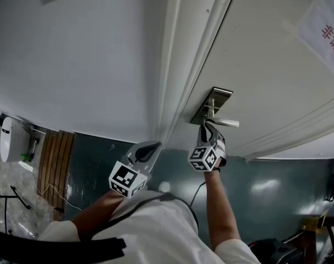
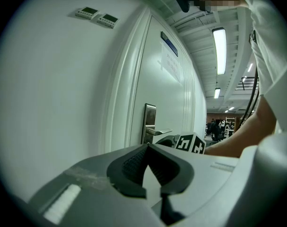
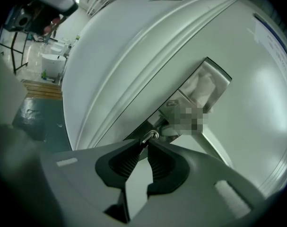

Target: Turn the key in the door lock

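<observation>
A white door point(image 1: 266, 65) carries a metal lock plate point(image 1: 211, 104) with a lever handle point(image 1: 224, 122). My right gripper point(image 1: 207, 126) reaches up under that handle. In the right gripper view its tips point(image 3: 147, 143) pinch the key point(image 3: 152, 135), which sticks out of the lock plate point(image 3: 200, 93) below the handle. My left gripper point(image 1: 150, 147) hangs back by the door frame, off the door. In the left gripper view its jaws point(image 2: 147, 146) meet at the tips with nothing between them. Beyond them I see the lock plate point(image 2: 149, 119) and the right gripper's marker cube point(image 2: 190, 143).
The door frame point(image 1: 172, 65) runs between the door and a plain wall point(image 1: 73, 48) on the left. Two wall control panels point(image 2: 97, 16) sit high on that wall. A paper notice point(image 1: 323, 26) hangs on the door. Wooden slats point(image 1: 55, 164) lie on the floor at left.
</observation>
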`<action>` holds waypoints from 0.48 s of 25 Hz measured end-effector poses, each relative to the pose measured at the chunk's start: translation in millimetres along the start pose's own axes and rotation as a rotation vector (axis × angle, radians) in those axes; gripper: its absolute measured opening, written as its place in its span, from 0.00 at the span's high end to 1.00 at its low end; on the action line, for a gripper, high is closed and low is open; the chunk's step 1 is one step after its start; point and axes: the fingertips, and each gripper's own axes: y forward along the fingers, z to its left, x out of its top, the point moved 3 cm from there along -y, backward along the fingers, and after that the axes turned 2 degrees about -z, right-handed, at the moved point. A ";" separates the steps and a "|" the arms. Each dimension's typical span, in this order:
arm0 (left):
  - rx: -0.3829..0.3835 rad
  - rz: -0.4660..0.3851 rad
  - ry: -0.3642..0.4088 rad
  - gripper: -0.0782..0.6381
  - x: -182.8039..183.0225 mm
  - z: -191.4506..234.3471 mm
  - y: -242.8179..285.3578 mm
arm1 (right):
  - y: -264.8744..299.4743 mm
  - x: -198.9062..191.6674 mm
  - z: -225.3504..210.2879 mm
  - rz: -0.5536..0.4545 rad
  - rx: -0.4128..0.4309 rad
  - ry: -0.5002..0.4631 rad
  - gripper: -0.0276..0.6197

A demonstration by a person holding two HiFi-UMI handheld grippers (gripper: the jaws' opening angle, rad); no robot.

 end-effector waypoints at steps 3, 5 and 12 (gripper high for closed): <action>-0.001 -0.005 -0.001 0.88 0.3 -0.6 0.0 | -0.8 0.1 1.0 0.004 0.011 -0.121 0.87; -0.001 -0.008 -0.001 0.88 1.2 -0.1 0.1 | -0.8 -0.7 1.5 0.007 0.025 -0.217 0.87; 0.000 -0.012 -0.003 0.88 1.7 2.2 -0.9 | -0.7 -3.2 4.5 0.027 0.066 -0.497 0.86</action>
